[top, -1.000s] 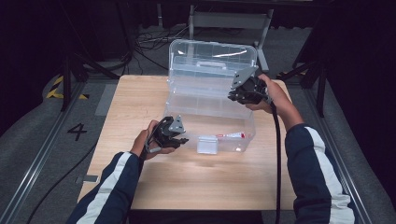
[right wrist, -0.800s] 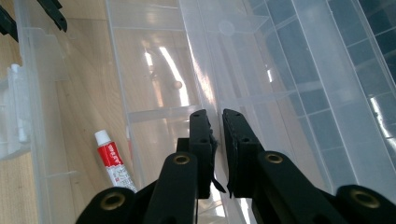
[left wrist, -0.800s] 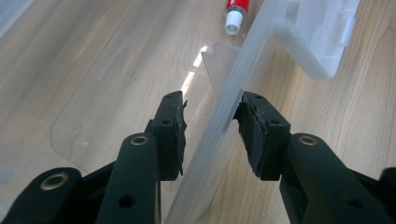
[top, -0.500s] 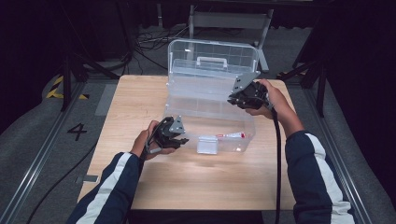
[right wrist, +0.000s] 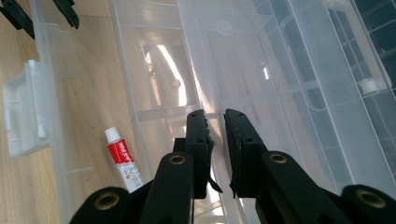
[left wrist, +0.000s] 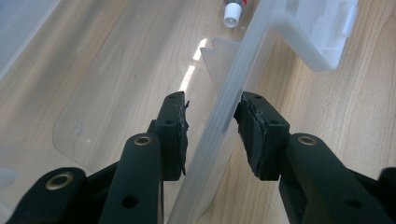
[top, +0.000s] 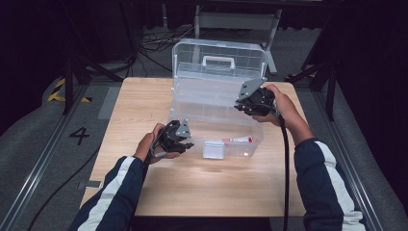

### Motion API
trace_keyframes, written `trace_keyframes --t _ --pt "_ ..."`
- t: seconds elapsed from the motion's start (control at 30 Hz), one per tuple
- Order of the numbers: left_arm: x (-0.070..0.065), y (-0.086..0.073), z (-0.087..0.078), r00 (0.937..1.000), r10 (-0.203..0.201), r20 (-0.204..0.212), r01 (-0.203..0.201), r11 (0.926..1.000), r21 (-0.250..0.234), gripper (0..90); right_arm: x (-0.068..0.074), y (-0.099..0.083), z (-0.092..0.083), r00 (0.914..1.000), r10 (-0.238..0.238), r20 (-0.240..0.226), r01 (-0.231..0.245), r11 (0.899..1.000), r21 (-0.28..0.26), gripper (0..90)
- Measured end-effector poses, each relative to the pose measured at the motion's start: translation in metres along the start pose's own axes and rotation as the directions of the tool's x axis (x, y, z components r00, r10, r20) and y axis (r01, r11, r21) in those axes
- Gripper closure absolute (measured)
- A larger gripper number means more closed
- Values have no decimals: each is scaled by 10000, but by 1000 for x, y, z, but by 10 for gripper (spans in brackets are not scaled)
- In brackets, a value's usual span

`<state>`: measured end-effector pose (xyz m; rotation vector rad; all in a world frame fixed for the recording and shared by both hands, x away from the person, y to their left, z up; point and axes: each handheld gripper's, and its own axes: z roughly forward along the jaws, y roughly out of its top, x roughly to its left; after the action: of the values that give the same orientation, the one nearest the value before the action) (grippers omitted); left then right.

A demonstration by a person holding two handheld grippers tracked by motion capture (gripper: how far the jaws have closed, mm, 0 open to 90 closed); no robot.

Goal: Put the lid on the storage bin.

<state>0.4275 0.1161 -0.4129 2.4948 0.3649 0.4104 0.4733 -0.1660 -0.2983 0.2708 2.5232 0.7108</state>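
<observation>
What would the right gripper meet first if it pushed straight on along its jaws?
Probably the clear inner tray of the storage box: the right gripper has its jaws at the tray's wall, though depth is hard to judge.

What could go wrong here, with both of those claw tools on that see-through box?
1. The left gripper straddles the clear box's thin front wall, and only one pad seems to touch it; a tug could let it slip off.
2. The right gripper pinches a thin inner tray edge with its jaws nearly together; that plastic might flex or pop free.
3. The small red-and-white tube lies loose inside; tilting the box would probably send it rolling.
</observation>
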Motion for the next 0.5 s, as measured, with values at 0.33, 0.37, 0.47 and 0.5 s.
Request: trace_keyframes --t 0.33,0.37,0.47,0.5 --pt "-1 0 0 9999 10 -104 -10 10000 2 617 8 -5 -2 9999 67 -113 -69 9999 -158 797" --pt "-1 0 0 9999 42 -129 -42 10000 18 615 8 -5 -2 10000 71 -57 -72 9998 -169 795" --pt "-2 0 -1 9998 119 -158 -118 9999 57 617 9 -6 -2 9999 87 -121 -90 9998 -191 795" --pt "-2 0 -1 9998 95 -171 -94 9999 37 620 8 -6 -2 9999 90 -140 -93 9997 -209 795"
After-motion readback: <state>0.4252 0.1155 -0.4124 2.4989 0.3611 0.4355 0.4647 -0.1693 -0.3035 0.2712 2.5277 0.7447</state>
